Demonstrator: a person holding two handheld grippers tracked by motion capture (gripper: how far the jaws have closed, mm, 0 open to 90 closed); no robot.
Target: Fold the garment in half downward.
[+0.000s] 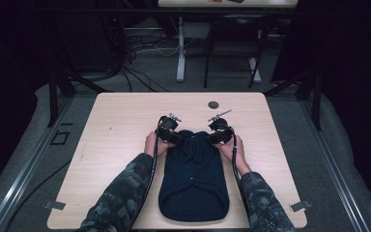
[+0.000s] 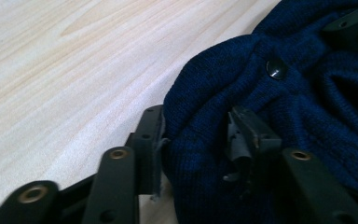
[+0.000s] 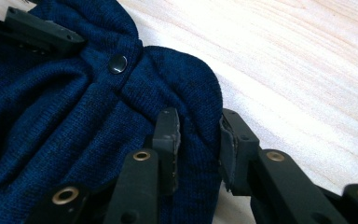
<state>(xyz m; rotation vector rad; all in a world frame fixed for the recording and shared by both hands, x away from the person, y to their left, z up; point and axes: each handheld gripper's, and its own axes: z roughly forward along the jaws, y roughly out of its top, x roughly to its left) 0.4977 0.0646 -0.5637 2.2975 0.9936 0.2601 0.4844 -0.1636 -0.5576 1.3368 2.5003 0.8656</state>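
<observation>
Folding step in hand: far edge of dark blue knit sweater, lying flat at table centre near the front edge. Left gripper clamped on a bunched fold at one corner; right gripper clamped likewise on the other. Ribbed, soft, thick wool; glossy round button at the placket. Next, as judged: even lift of both corners, toward the near hem, without slack.

garment on table; grippers at its far end
</observation>
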